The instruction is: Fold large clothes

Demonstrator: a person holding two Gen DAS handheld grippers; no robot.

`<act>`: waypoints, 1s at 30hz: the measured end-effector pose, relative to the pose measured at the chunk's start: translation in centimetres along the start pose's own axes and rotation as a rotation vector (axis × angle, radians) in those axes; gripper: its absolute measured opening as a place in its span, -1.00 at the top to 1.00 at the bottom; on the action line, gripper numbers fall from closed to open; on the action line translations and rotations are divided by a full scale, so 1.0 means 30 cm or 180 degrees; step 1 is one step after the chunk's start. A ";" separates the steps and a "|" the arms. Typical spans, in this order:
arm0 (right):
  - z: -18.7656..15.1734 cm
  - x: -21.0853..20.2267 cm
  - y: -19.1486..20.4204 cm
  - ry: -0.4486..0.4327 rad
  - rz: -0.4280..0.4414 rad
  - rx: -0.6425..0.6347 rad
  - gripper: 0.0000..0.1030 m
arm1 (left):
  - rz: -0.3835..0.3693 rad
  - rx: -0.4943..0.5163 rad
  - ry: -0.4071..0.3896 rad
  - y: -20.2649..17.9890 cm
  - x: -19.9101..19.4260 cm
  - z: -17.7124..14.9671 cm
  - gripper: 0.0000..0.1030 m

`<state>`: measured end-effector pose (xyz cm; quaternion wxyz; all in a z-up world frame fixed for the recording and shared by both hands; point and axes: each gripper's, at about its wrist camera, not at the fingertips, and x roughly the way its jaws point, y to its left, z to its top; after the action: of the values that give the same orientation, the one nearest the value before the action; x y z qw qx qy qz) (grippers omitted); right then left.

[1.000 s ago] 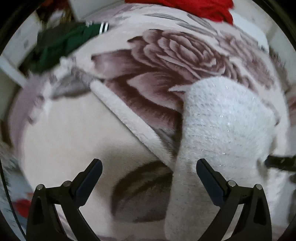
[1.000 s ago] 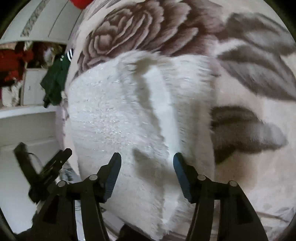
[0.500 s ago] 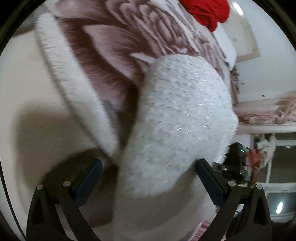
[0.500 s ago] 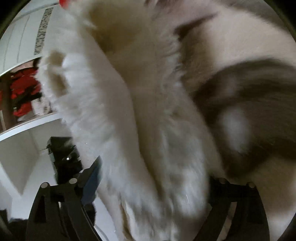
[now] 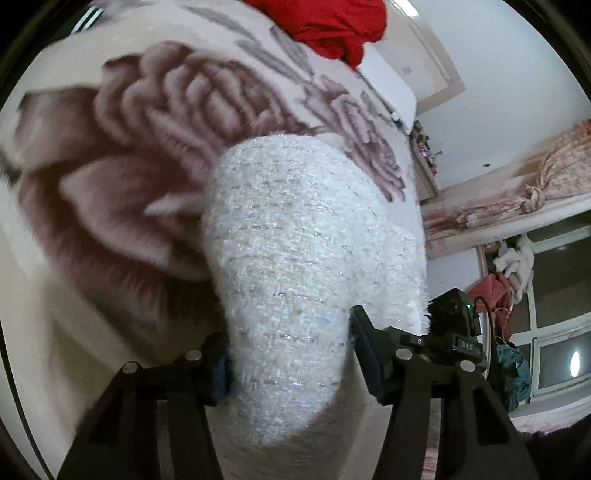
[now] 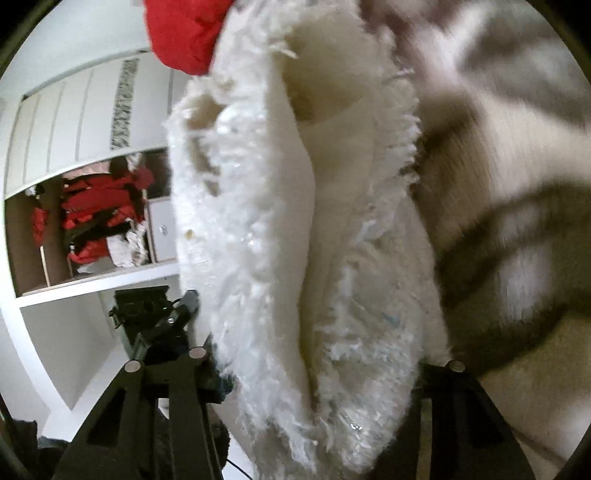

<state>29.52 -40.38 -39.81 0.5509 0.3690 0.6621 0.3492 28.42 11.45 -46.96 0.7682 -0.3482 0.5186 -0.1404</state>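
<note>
A fluffy white knitted garment (image 5: pixel 295 258) with glittery threads lies on a bed with a rose-patterned blanket (image 5: pixel 147 147). My left gripper (image 5: pixel 290 360) is shut on a thick fold of it, the fabric bulging between the jaws. In the right wrist view the same white garment (image 6: pixel 288 240) fills the middle, its fringed edges and cream lining showing. My right gripper (image 6: pixel 321 373) is shut on it; the fabric hides the fingertips. Each gripper shows in the other's view, the right one (image 5: pixel 454 332) close beside the left, the left one (image 6: pixel 147 314) beside the right.
A red garment (image 5: pixel 332 22) lies at the far end of the bed, also seen in the right wrist view (image 6: pixel 181 33). A wardrobe shelf with red clothes (image 6: pixel 92 214) stands to the left. A window (image 5: pixel 554 325) and heaped clothes are on the right.
Both grippers have closed in on the white garment and taken hold of it. The garment is now bunched up and raised off the blanket. The two grippers have come close together.
</note>
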 end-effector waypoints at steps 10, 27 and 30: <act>0.379 -0.327 0.190 -0.0593 -0.0078 -0.0239 0.01 | -0.0318 0.0375 -0.0050 -0.187 0.157 0.456 -0.04; 1.167 -0.260 0.029 -0.0567 -0.0677 0.0016 -0.13 | -0.0114 0.0593 0.0463 -0.072 0.663 0.893 -0.23; 1.177 -0.281 0.037 -0.0634 -0.1047 0.0104 -0.28 | 0.0178 0.0639 0.0498 -0.103 0.621 0.878 -0.30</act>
<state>65.51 -45.22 -40.13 0.6572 0.2975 0.6613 0.2054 60.30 8.75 -52.09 0.7599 -0.2429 0.5698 -0.1969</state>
